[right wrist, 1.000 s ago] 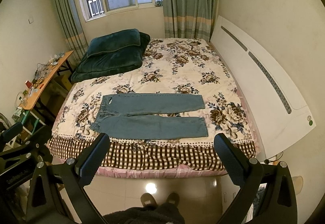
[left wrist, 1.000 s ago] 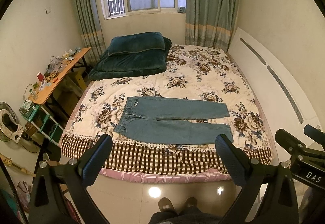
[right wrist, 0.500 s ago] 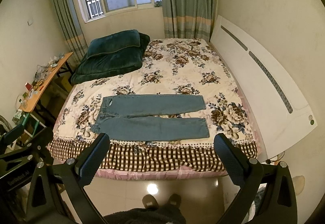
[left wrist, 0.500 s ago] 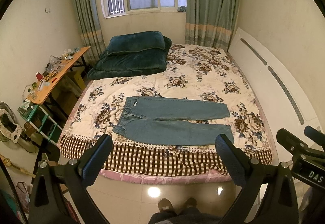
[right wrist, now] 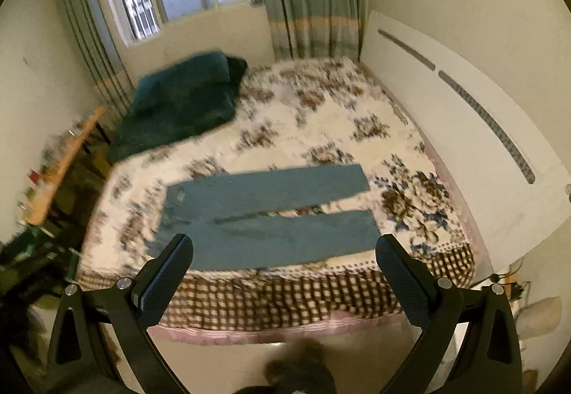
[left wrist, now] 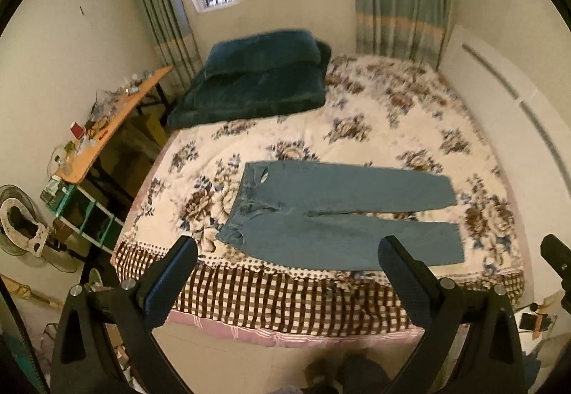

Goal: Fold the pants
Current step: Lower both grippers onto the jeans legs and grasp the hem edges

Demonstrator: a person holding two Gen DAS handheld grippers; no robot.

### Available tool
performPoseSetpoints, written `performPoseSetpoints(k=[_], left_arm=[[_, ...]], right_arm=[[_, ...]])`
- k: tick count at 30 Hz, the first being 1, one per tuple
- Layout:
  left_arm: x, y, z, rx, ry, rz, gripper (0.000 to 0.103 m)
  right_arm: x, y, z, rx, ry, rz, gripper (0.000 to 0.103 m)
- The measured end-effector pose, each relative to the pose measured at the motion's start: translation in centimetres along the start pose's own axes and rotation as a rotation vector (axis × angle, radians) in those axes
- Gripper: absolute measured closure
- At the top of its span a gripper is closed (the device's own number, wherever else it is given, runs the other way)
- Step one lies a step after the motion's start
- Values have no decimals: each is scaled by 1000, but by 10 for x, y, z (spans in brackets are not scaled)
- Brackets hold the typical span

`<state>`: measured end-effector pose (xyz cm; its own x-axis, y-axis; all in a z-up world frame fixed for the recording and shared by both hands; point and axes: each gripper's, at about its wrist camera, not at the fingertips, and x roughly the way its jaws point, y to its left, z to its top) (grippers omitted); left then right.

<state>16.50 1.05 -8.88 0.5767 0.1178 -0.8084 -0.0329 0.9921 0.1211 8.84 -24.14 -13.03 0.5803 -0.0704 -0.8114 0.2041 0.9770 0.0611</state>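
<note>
Blue jeans (left wrist: 335, 215) lie flat on the flowered bed (left wrist: 374, 130), waist to the left, legs spread slightly apart to the right, near the bed's front edge. They also show in the right wrist view (right wrist: 267, 219). My left gripper (left wrist: 285, 272) is open and empty, held above the floor in front of the bed, short of the jeans. My right gripper (right wrist: 283, 272) is open and empty, also in front of the bed edge. Part of the right gripper shows at the left wrist view's right edge (left wrist: 556, 258).
A dark green folded quilt with a pillow (left wrist: 257, 76) lies at the bed's far left. A white headboard (left wrist: 506, 97) runs along the right. A cluttered wooden desk (left wrist: 107, 122) and a fan (left wrist: 21, 219) stand at the left. Curtains and a window are behind.
Both grippers have moved forward toward the bed, so the jeans look larger and nearer. The right wrist view has swung and is blurred. Both stay open.
</note>
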Motion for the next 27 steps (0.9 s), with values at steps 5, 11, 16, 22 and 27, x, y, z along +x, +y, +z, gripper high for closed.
performPoseSetpoints(k=[5,11,16,22,27], left_arm=[[92,-11,22,-13,118,22,0],[210,-37,59,-17,238,68,0],[323,-68,91,21,315,113,0],[479,-109,106,140,369,135,0],[603,-138,97,236,415,100,1]], right_arm=[[114,1,32,-6,120,-9,0],[273,14,83,-52,249,25,0],[429,27,130,-158,352,35,0],[637,55,158,-369,497,51,0],[789,81,154,-556,628,55,0]])
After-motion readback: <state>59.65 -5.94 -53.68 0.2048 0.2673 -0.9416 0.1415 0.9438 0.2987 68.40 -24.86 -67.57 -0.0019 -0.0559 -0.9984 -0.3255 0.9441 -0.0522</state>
